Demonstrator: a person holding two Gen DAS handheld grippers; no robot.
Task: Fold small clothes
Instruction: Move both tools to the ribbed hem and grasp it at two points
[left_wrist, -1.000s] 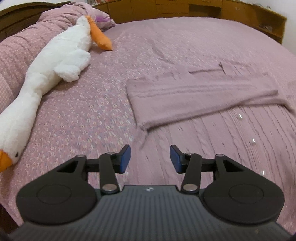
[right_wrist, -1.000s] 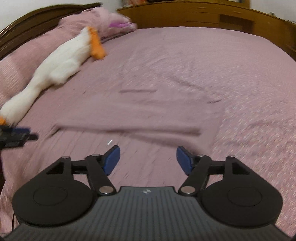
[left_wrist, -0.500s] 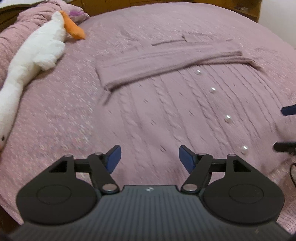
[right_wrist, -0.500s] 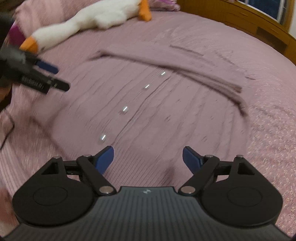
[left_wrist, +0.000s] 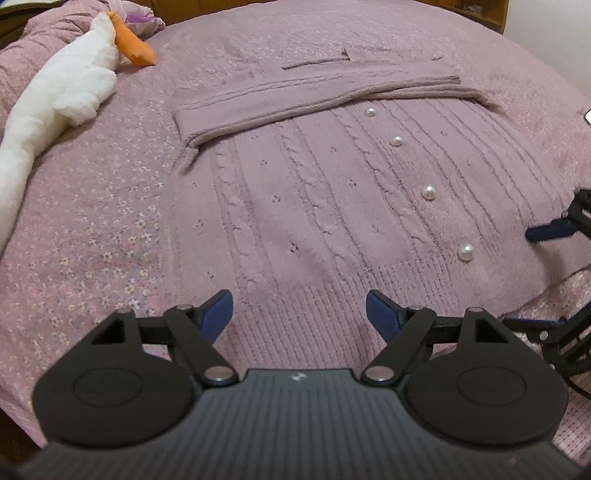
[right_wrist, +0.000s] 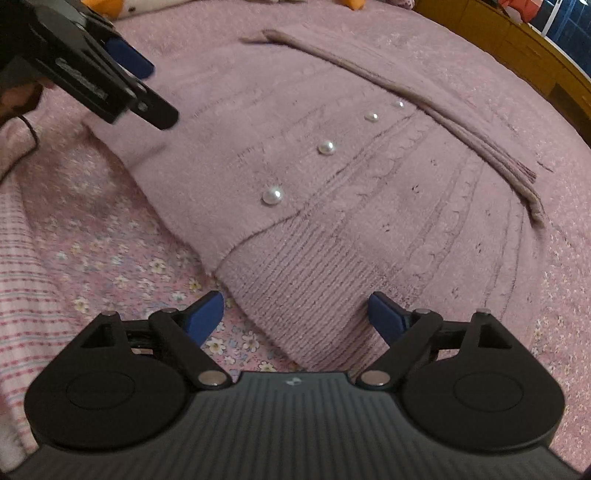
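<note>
A mauve knit cardigan (left_wrist: 332, 206) with pearl buttons (left_wrist: 428, 192) is spread flat on the floral bedspread (left_wrist: 92, 221), sleeves folded across its far part. The left gripper (left_wrist: 299, 314) and right gripper (right_wrist: 297, 312) are held wide open over the near hem, nothing grasped. A plush goose (left_wrist: 55, 96) is seen far left.

Fuzzy cable-knit cardigan (left_wrist: 314, 206), matt mauve wool, ribbed hem. Glossy pearl buttons (left_wrist: 428, 192). Floral-print cotton bedspread (left_wrist: 92, 221), matt. Plush fleecy goose toy (left_wrist: 62, 96). Matt black plastic left gripper (left_wrist: 299, 314), right gripper (right_wrist: 297, 314); blue pads (right_wrist: 207, 314), shiny metal pivots.
</note>
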